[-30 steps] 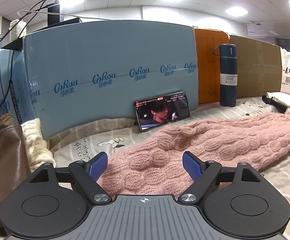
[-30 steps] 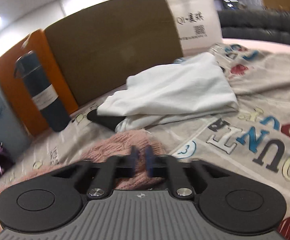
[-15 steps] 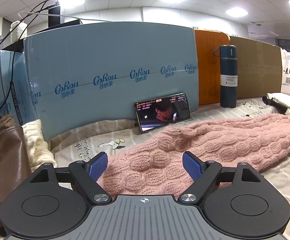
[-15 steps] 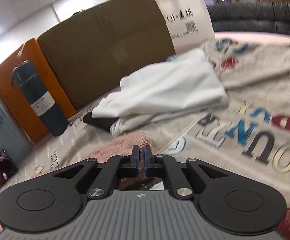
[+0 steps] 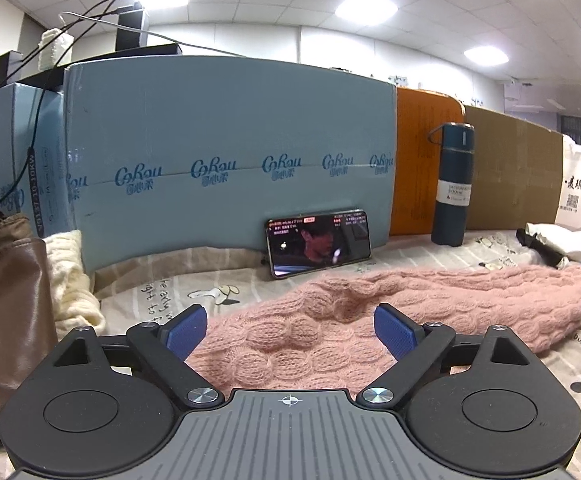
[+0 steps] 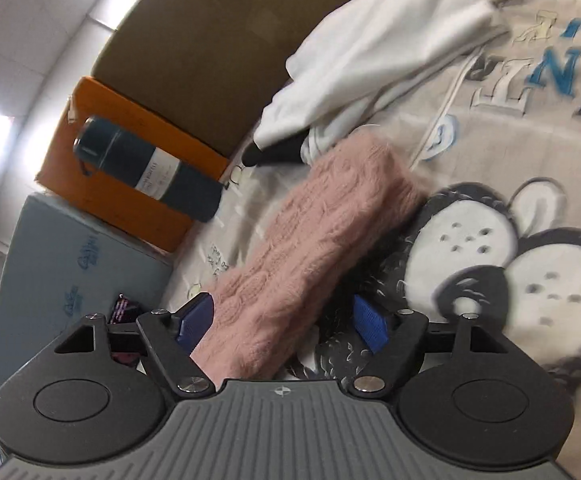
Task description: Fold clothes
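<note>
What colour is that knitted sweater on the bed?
The sweater is a fuzzy pale pink cable knit, clearest in the left wrist view.

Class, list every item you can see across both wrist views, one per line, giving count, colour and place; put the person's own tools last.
knit sweater: one, pink, spread across the printed bedsheet
smartphone: one, black, screen lit, leaning on the blue carton
cartons: blue, orange, brown, lined along the back
vacuum flask: one, dark teal, before the orange carton
white garment: one, beyond the sweater's far end
tote bag: one, white, far right
cream knit: one, left
brown leather item: one, far left
left gripper: open, over the sweater
right gripper: open, astride the sweater
</note>
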